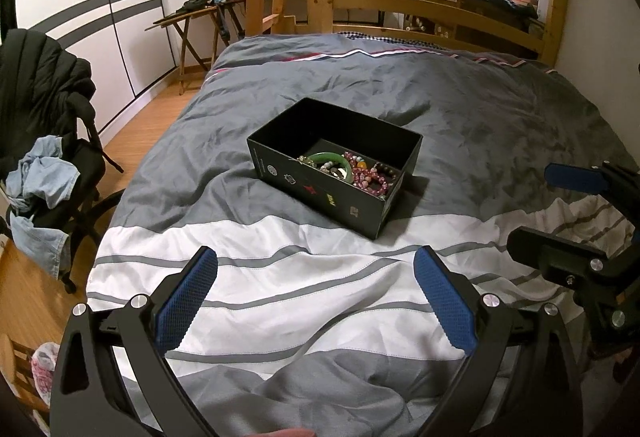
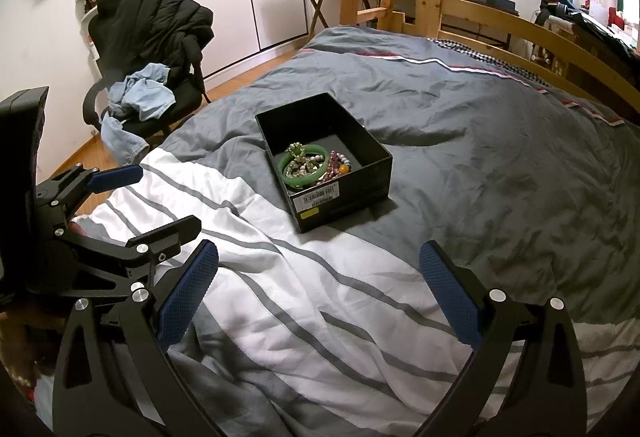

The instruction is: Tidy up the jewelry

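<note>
A black open box [image 1: 316, 193] sits on the bed and also shows in the right wrist view [image 2: 362, 193]. Inside it lie a green bangle [image 1: 332, 159] and pink bead bracelets [image 1: 372, 177]; the bangle [image 2: 306, 177] and beads [image 2: 336, 167] show in the right wrist view too. My left gripper [image 1: 316, 261] is open and empty above the white striped duvet, in front of the box. My right gripper [image 2: 320, 257] is open and empty, in front of the box. The right gripper shows at the right edge of the left wrist view [image 1: 552, 205], and the left gripper at the left of the right wrist view [image 2: 160, 197].
The bed has a grey and white striped duvet [image 1: 280, 293]. A wooden bed frame [image 1: 440, 5] stands at the far end. A chair [image 2: 152, 77] with a black jacket and blue clothes stands left of the bed. Folding tables and a cluttered desk stand behind.
</note>
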Available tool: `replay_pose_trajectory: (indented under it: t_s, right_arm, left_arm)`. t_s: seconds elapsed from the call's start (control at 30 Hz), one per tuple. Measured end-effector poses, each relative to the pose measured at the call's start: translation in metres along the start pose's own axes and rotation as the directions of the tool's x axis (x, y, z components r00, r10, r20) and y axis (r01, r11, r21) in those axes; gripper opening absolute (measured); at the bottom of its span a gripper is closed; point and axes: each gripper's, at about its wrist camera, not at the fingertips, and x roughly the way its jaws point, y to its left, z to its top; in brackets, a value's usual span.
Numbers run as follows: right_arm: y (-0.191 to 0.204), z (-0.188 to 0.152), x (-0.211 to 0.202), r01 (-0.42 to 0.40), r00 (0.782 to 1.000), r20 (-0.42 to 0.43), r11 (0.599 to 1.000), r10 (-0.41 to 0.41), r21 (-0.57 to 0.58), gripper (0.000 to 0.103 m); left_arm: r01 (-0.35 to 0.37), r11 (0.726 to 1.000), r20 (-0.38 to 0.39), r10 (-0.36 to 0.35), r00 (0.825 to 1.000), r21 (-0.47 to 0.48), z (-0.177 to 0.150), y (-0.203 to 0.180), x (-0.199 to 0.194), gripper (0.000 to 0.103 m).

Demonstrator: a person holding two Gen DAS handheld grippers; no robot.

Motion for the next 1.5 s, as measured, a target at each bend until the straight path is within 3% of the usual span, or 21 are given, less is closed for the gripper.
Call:
replay_pose_trajectory:
  t_s: [1.5]
  right_arm:
    - [-0.0019,-0.0048,0.0046,-0.017,1.0,-0.007,1.0,0.017,0.024,0.099]
  left_arm:
    - [-0.013,0.999,-0.01,0.013,1.0,0.031,0.0039,0.0025,0.0039,0.097]
